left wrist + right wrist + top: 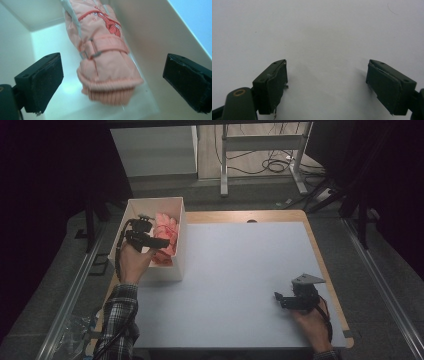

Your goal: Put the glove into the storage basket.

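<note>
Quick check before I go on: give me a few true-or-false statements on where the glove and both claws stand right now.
1. The pink glove lies inside the white box. True.
2. The left claw is clamped on the glove. False: its jaws stand wide apart, pads clear of the glove.
3. The right claw holds a second glove. False: it is open, with only bare table between its jaws.
4. The box sits at the table's left side. True.

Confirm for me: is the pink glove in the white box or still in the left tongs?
In the box. The pink glove lies on the white box floor against its wall, and the left tongs stand open, pads clear of it.
</note>
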